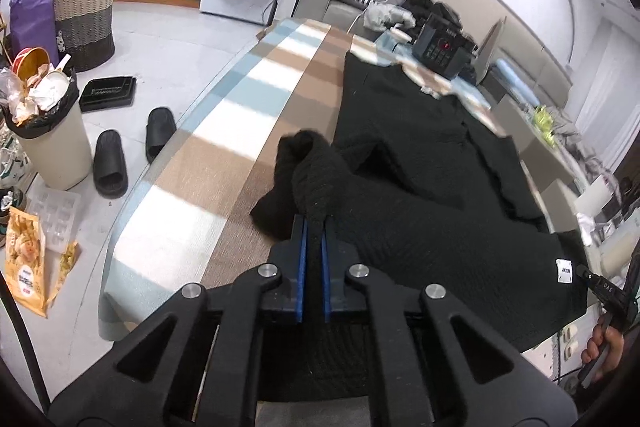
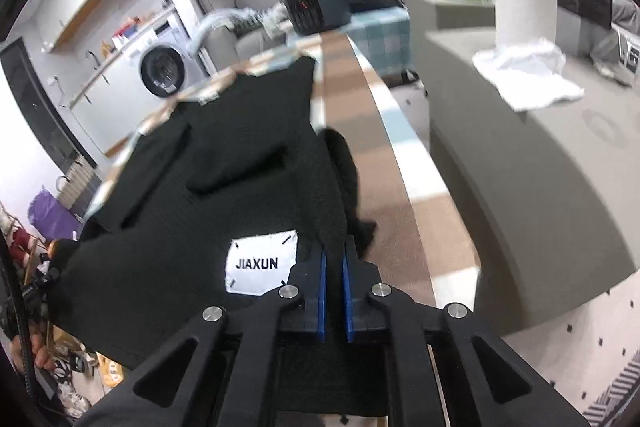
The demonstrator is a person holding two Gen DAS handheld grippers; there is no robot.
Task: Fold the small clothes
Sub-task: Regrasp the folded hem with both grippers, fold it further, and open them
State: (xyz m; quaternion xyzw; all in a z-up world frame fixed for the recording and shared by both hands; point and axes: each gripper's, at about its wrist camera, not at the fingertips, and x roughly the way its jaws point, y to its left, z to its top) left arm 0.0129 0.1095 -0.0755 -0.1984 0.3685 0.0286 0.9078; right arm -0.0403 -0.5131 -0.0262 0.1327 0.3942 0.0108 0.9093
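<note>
Garment: black knit top (image 1: pixel 432 155) lies spread along the checked tablecloth (image 1: pixel 224 131), straight ahead of both tools, far end toward the black appliance with red display (image 1: pixel 440 49).

Left gripper (image 1: pixel 315 227): jaws closed on a bunched near corner of the knit; cloth rises in a lump just beyond the fingertips and the blue pads (image 1: pixel 301 267) pinch fabric between them. Right gripper (image 2: pixel 335 251): jaws likewise clamped on the near hem, just right of the white JIAXUN label (image 2: pixel 262 263); a dark fold hangs beyond its tips.

I judge the step in hand as lifting the near edge to fold it away from me, toward the far end.

Risks as I see them:
- Left grip holds a thick wad, not a flat edge; the fold line may come out skewed, or extra layers may drag along.
- Knit is stretchy; if I draw my two tools apart, the hem stretches and the far part slides on the cloth.
- Tablecloth may creep with the garment toward the edge.
- Right view is blurred at the far end; I cannot tell how the sleeves lie there.
</note>
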